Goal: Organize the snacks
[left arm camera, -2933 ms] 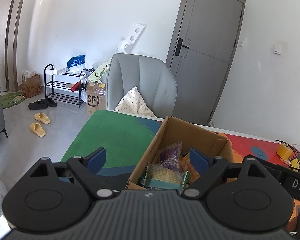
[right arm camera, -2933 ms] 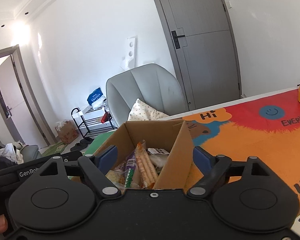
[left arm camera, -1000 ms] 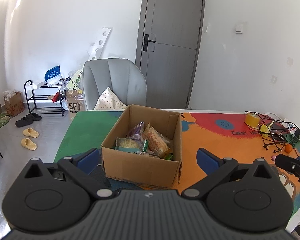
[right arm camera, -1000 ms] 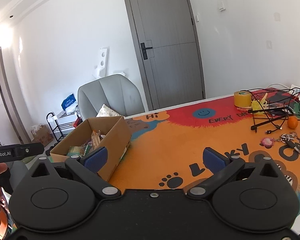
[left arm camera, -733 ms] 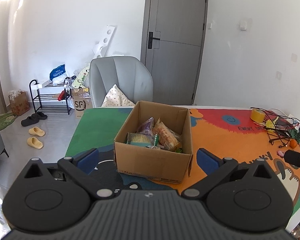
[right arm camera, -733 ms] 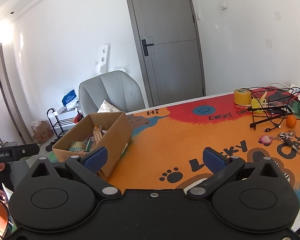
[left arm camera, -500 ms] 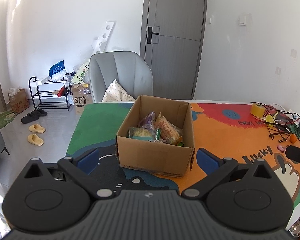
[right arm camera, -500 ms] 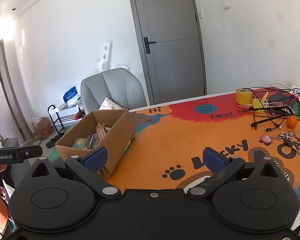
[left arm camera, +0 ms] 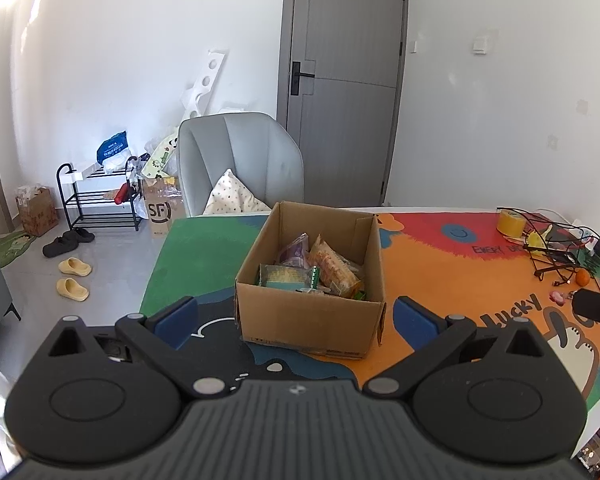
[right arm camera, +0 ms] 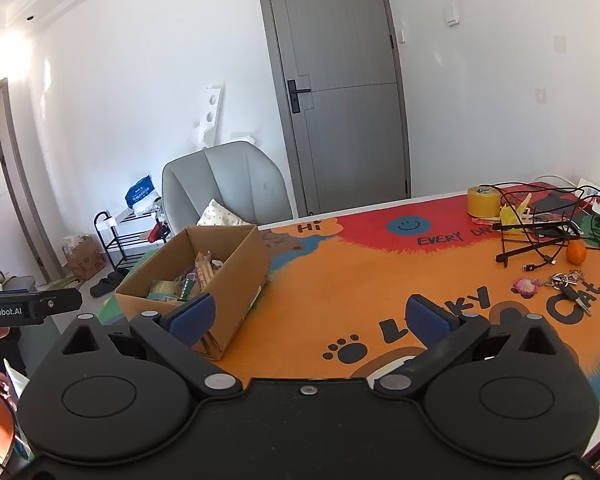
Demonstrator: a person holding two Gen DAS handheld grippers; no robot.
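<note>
An open cardboard box [left arm camera: 308, 316] stands on the colourful table mat [left arm camera: 452, 276]; it also shows in the right wrist view [right arm camera: 236, 276]. Several snack packets [left arm camera: 320, 270] lie inside it, seen too in the right wrist view [right arm camera: 192, 280]. My left gripper [left arm camera: 294, 322] is open and empty, held back from the box's near wall. My right gripper [right arm camera: 308, 320] is open and empty, to the right of the box over the mat [right arm camera: 340, 280].
A roll of yellow tape [right arm camera: 483, 201], black cables and a wire rack [right arm camera: 540, 232], a small orange [right arm camera: 576, 253] and keys [right arm camera: 566, 282] lie at the table's right end. A grey chair [left arm camera: 240, 168] stands behind the table. Shoe rack [left arm camera: 100, 196] and slippers [left arm camera: 74, 278] are on the floor, left.
Both grippers have pulled back and away from the box, which now sits farther off and fully in view. Both stay open and empty.
</note>
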